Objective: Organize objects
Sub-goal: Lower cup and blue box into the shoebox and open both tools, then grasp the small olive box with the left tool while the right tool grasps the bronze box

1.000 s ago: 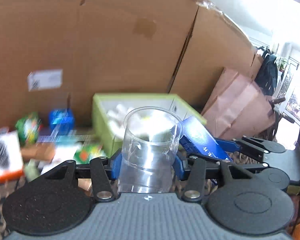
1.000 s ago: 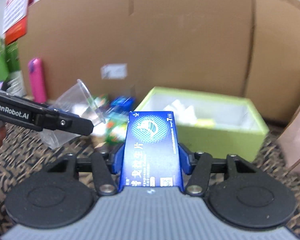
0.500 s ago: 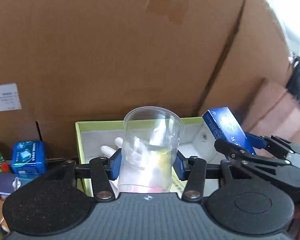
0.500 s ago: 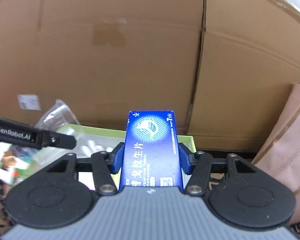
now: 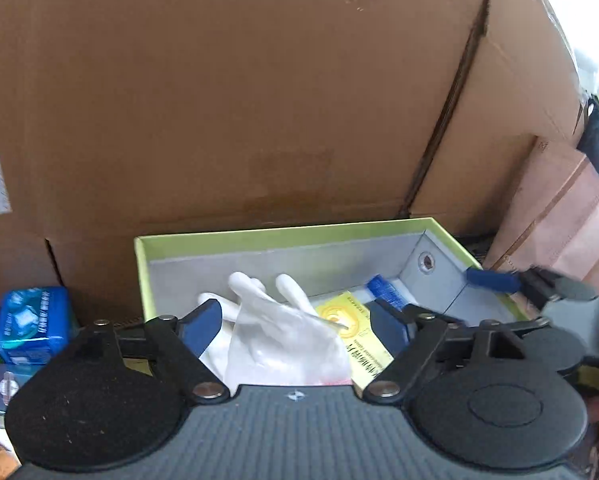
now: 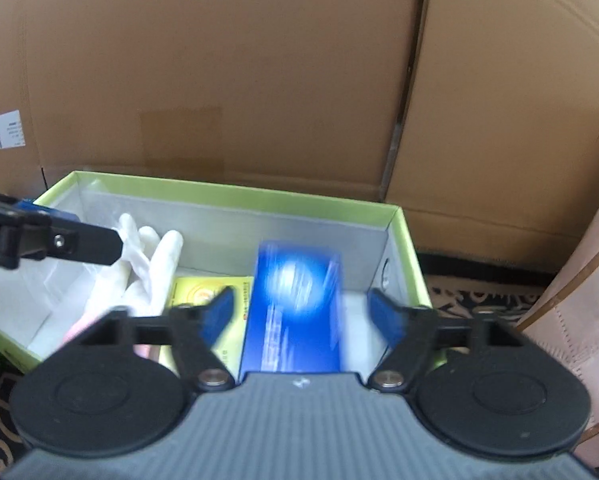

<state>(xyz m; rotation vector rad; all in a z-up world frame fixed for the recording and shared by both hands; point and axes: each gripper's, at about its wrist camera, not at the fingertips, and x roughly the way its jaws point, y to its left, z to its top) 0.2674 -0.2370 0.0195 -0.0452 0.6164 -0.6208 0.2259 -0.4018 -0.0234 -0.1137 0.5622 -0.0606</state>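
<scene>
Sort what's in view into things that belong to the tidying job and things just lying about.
Job: clear plastic cup, blue rectangular carton, green-rimmed open box, white rubber gloves, yellow flat packet.

Lying about: big brown cardboard boxes, blue tissue pack, pink-brown paper bag.

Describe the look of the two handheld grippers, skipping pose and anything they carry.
Both look alike. The left gripper has a grey ribbed body, two round black discs, black linkage bars with silver rivets, and blue finger pads. The right gripper shows the same grey ribbing, black discs and blue pads. From the right wrist view, the left one's black finger carries a small screw. No cables or sleeves show.
</scene>
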